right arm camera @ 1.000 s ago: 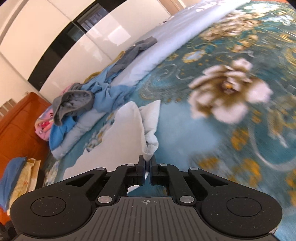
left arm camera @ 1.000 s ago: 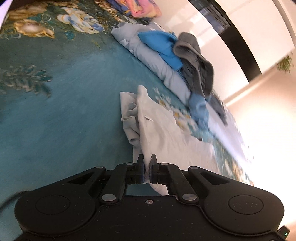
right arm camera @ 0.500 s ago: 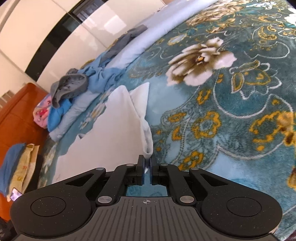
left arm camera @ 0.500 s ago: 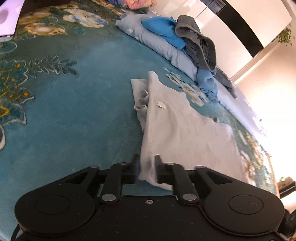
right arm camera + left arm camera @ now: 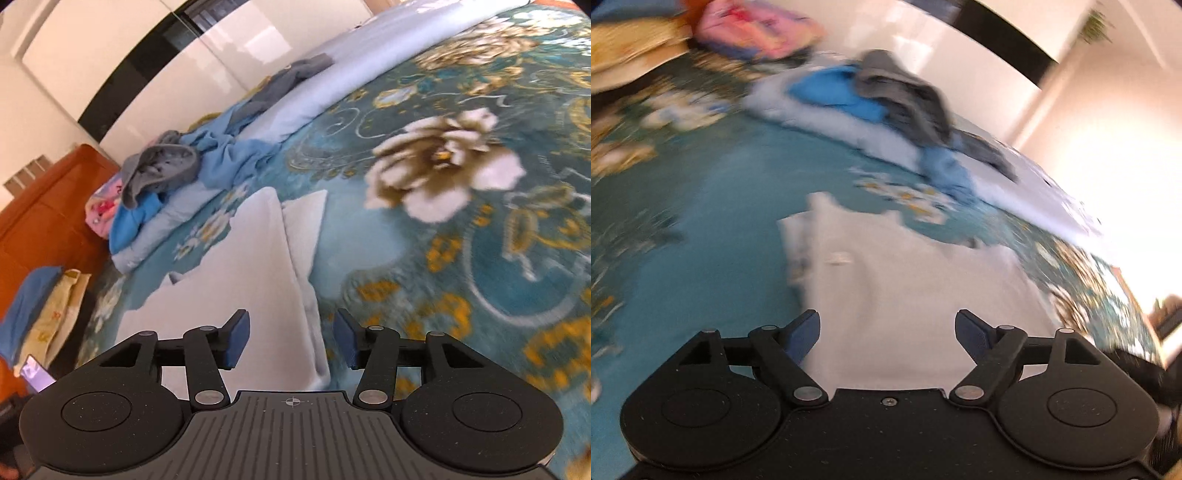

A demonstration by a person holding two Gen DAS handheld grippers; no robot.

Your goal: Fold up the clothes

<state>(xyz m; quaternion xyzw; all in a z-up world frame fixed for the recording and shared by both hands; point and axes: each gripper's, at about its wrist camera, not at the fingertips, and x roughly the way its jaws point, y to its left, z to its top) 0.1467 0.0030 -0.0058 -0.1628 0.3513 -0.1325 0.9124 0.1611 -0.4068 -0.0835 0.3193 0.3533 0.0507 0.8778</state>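
1. The white garment lies flat on the teal floral bedspread, folded lengthwise into a long strip, with a narrower folded flap along one long edge.
2. My left gripper hangs over the near end of the garment; its jaws have just been opening and now stand wide, the cloth lying beneath them with neither pad pressing on it.
3. My right gripper sits over the garment's near edge; its jaws have just been opening too, to a middling gap, and the cloth's edge shows between the fingers, ungripped.
4. Beyond the garment, a heap of unfolded clothes, grey and blue, rests on a pale blue quilt along the bed's far side.
5. A pink patterned item lies past the heap; the left view is blurred, so I cannot tell more.
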